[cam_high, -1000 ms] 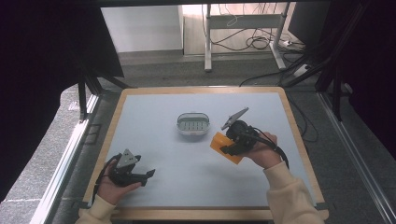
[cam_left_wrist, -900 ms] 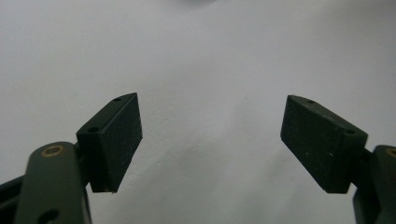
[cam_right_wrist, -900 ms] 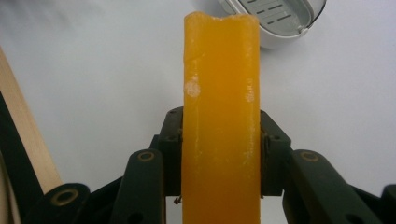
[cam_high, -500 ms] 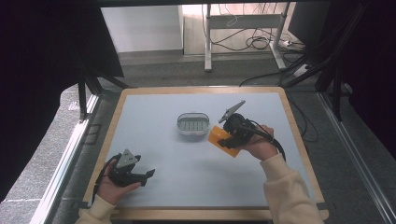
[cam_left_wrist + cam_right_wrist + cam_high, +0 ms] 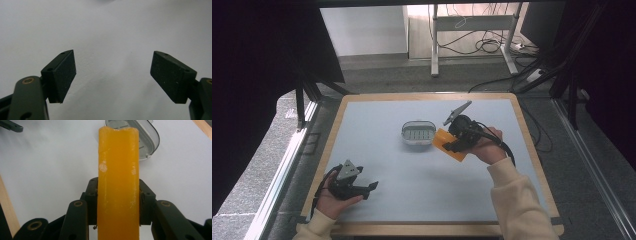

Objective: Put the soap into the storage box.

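One orange soap bar (image 5: 118, 185) is clamped in the right gripper (image 5: 455, 143) and hangs just beside the small grey soap dish (image 5: 418, 134), so the pickup looks done and the placing remains, while the left gripper (image 5: 364, 188) rests spread and empty.

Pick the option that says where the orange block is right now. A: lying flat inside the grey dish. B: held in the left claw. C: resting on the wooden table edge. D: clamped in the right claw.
D: the right claw is shut on the orange block, pads pressed against both its sides, short of the grey dish.
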